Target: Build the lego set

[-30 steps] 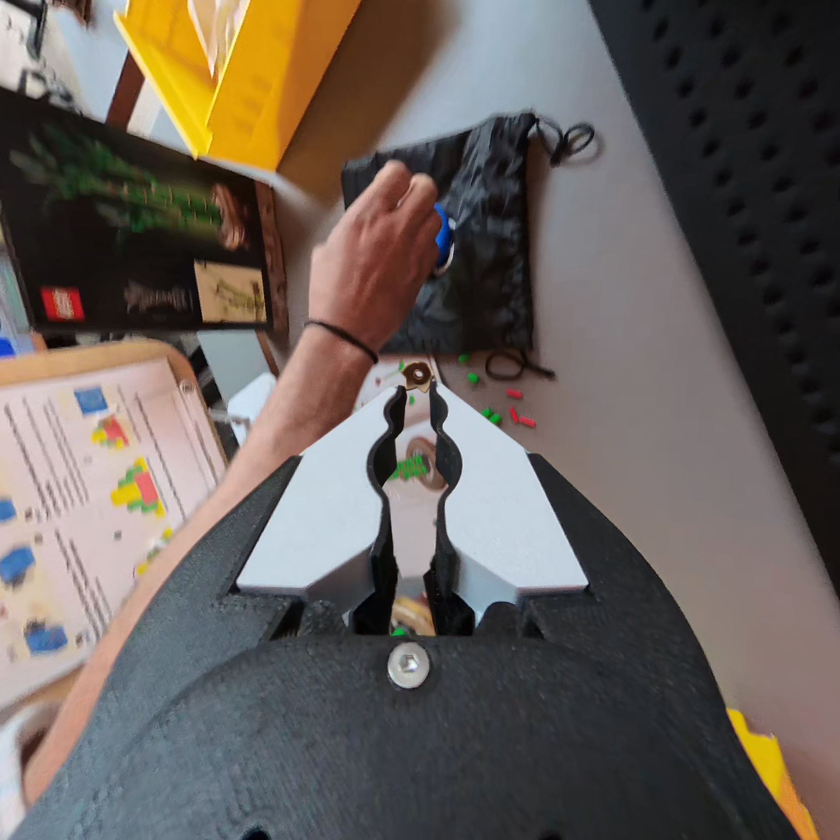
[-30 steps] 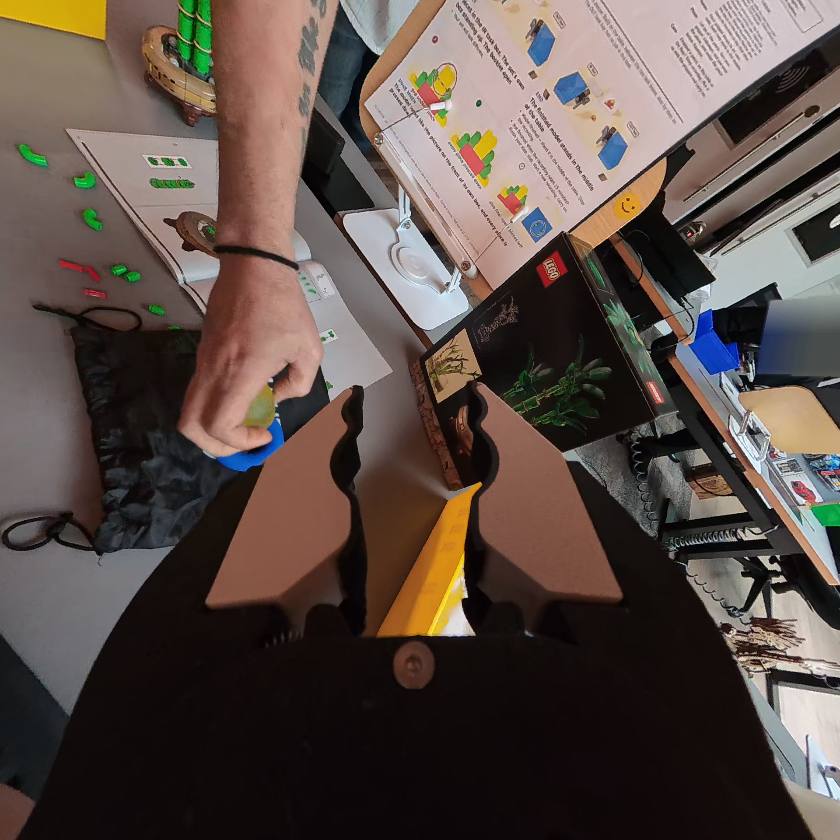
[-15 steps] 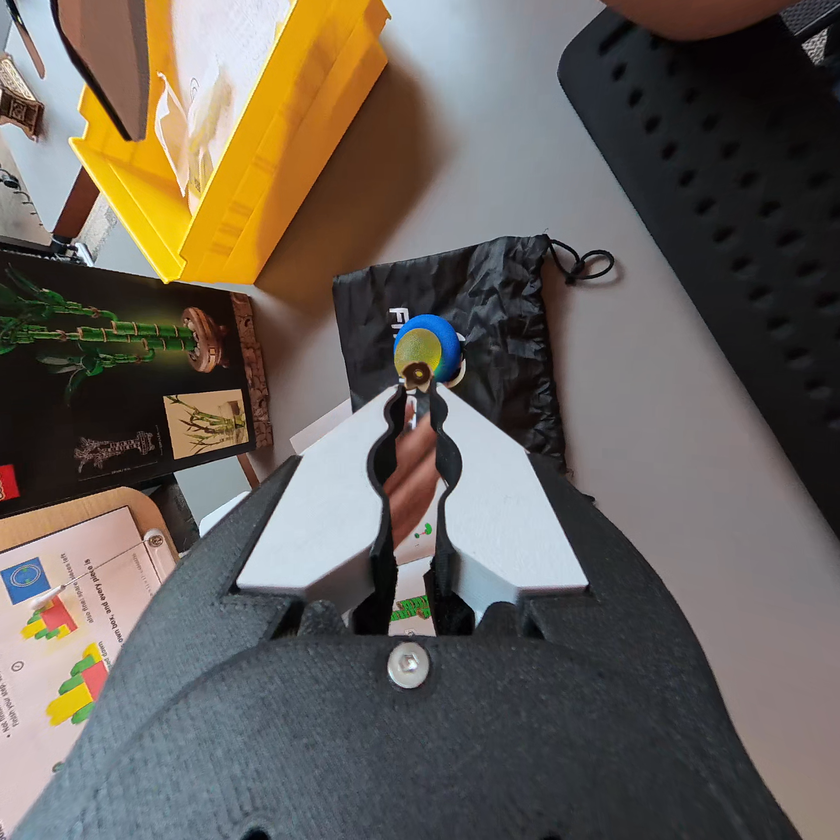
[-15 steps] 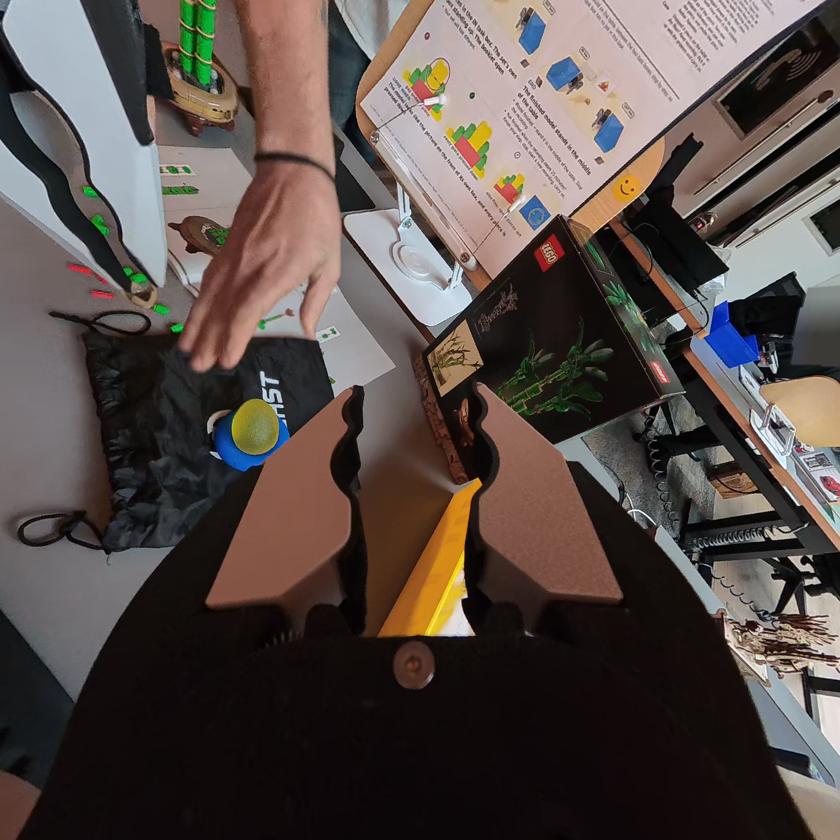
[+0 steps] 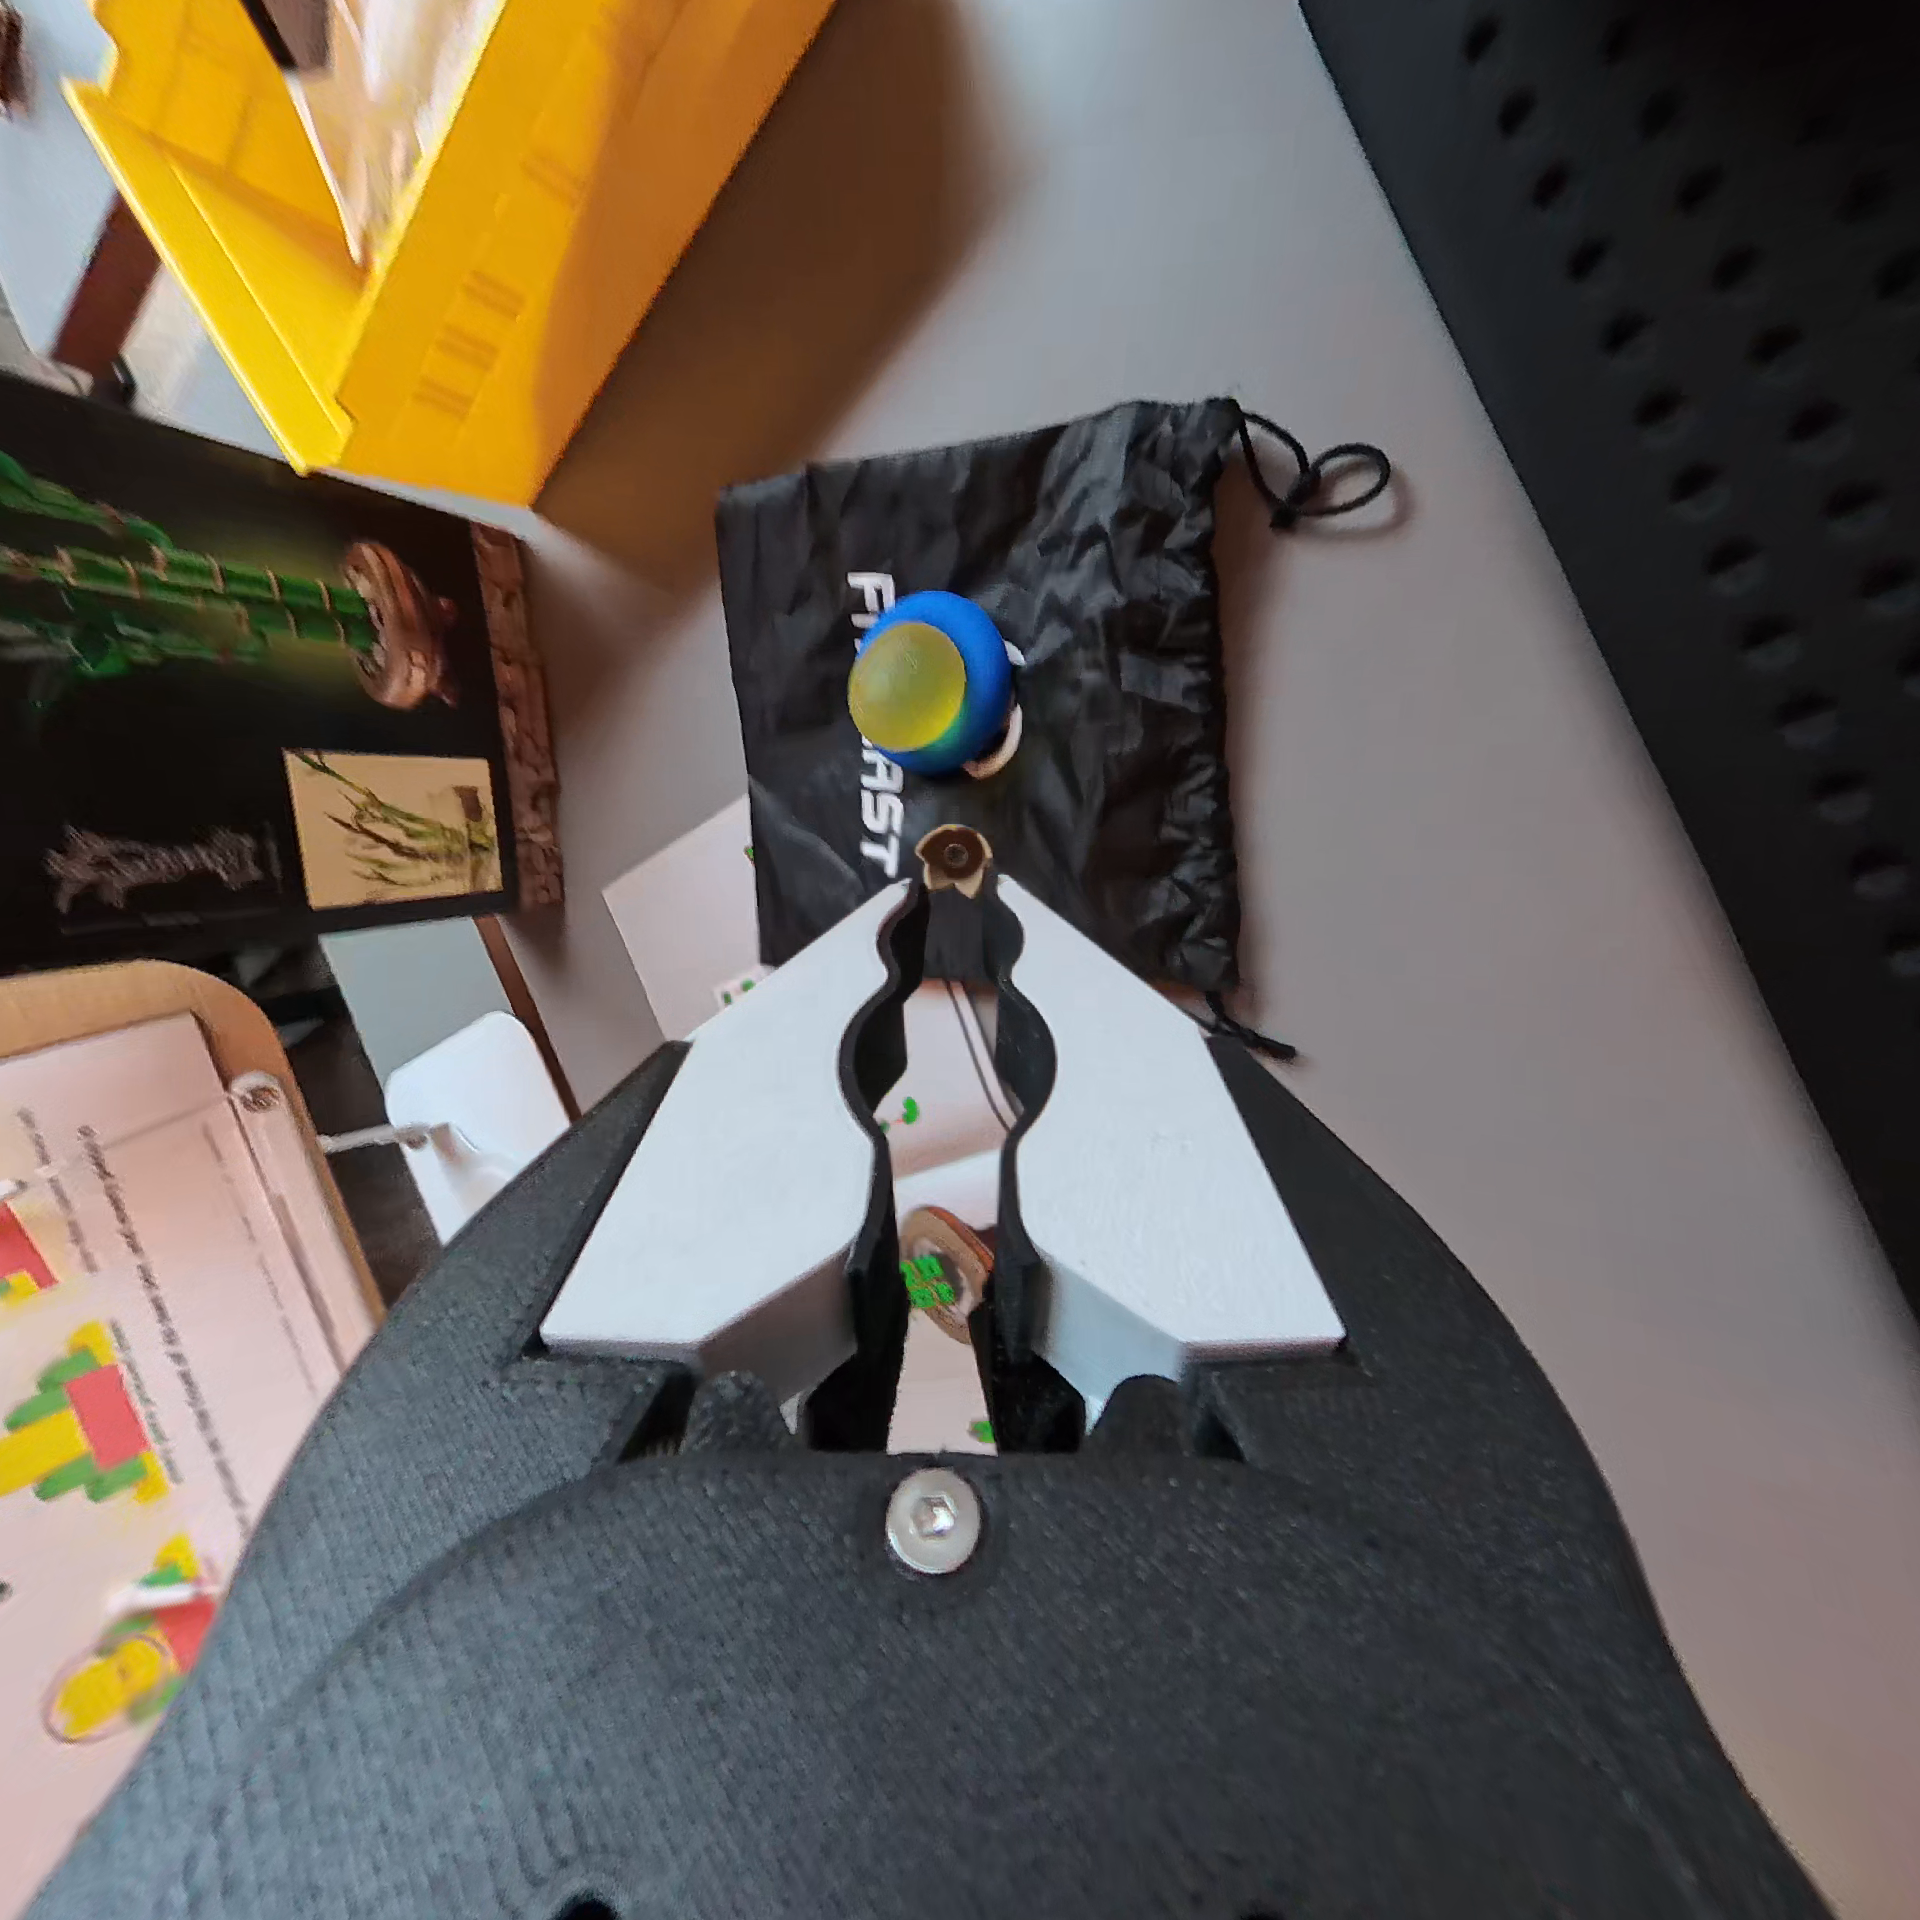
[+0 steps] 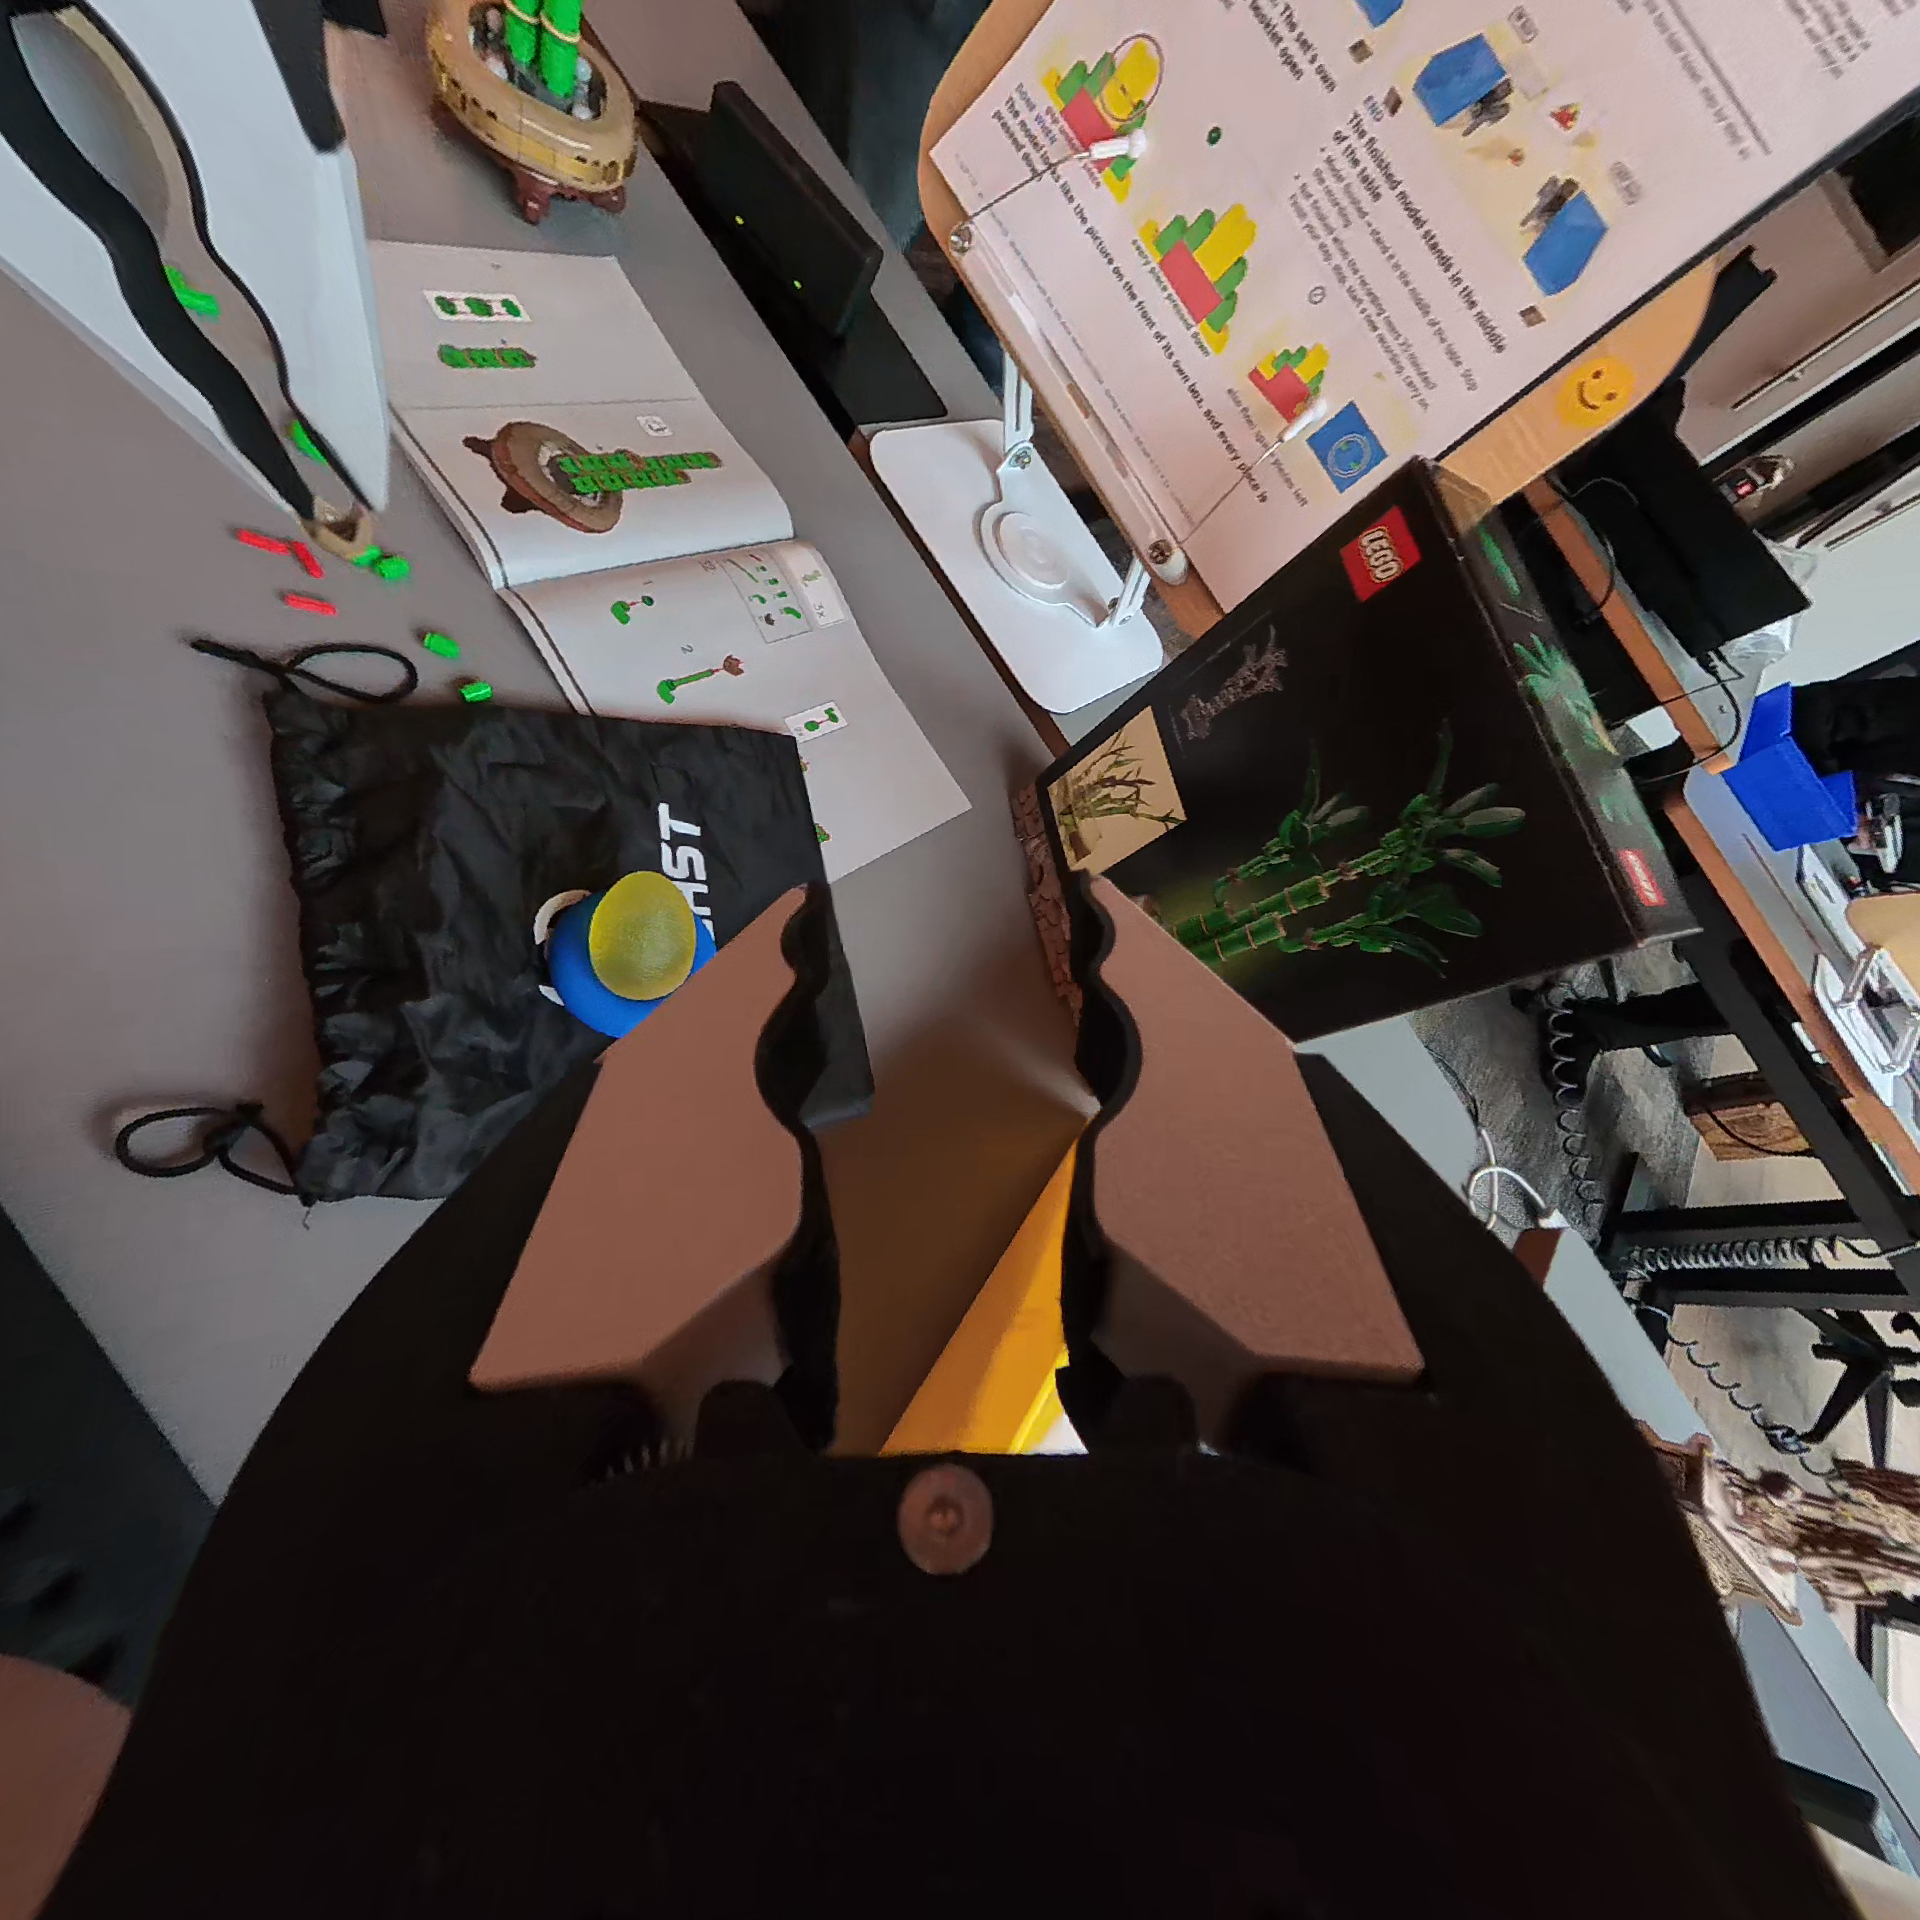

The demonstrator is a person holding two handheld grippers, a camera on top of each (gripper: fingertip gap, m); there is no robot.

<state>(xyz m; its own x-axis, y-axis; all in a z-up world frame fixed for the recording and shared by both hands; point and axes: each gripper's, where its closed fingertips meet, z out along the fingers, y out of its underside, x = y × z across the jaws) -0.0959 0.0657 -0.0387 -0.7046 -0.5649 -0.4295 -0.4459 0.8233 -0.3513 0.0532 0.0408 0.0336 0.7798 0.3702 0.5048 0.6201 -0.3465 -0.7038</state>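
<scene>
Left tool (image 5: 954, 896) is clamped on a small tan piece (image 5: 954, 858) at its tips, held above the black drawstring bag (image 5: 1101, 665) that lies flat on the grey bench (image 5: 1403, 1039). On the bag sits a blue knob w/ a yellow dome (image 5: 928, 681), just past the held piece. Right tool (image 6: 940, 914) has its fingers apart w/ nothing between them, hovering over the bench near the bag's edge, a yellow bin (image 6: 997, 1340) below it. In the right wrist view, loose green and red bits (image 6: 343, 582) lie scattered on the bench beside the open booklet (image 6: 582, 457); the part-built pot w/ green stalks (image 6: 535, 94) stands beyond the booklet. The black set box (image 6: 1371, 769) is propped at the bench edge.
</scene>
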